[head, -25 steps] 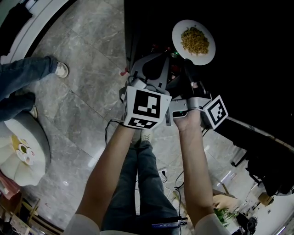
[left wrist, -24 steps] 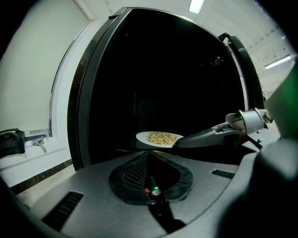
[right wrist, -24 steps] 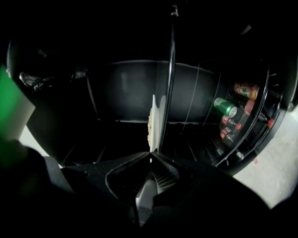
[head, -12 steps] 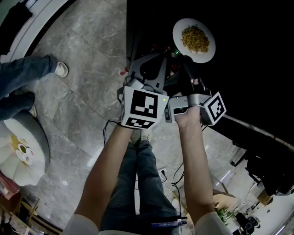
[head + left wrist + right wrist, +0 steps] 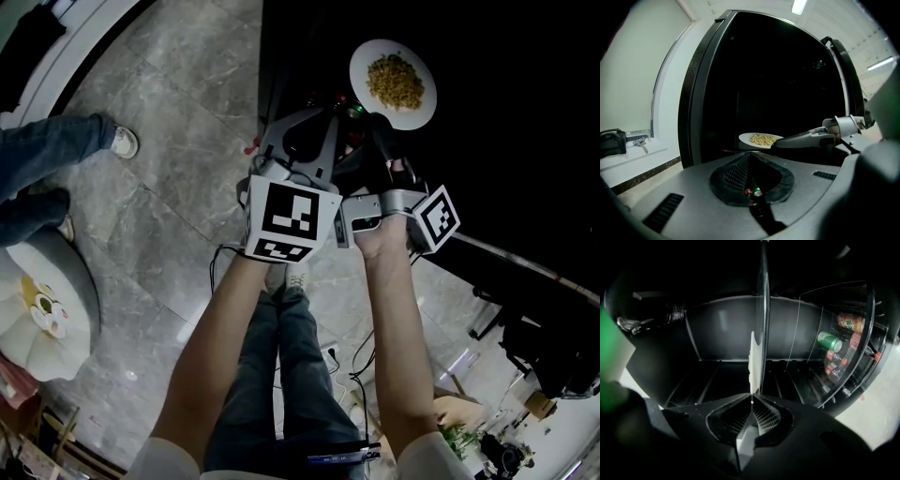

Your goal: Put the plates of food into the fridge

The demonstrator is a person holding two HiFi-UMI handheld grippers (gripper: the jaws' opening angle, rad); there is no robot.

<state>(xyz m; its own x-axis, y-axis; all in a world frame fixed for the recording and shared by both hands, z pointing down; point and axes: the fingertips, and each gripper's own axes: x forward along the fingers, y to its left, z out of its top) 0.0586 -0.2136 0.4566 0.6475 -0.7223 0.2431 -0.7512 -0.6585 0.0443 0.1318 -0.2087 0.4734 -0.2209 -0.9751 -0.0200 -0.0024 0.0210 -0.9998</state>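
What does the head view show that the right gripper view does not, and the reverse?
Only the head view: the stone floor, a bystander's shoe and the person's forearms. Only the right gripper view: drink cans in the fridge door and the right gripper shut on the rim of the plate. Both: that plate, seen from above in the head view.

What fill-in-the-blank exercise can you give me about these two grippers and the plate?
The white plate is held at its rim by the ___ gripper. The left gripper is shut and holds ___. The food on the plate is ___ in colour.
Missing words: right; nothing; yellow.
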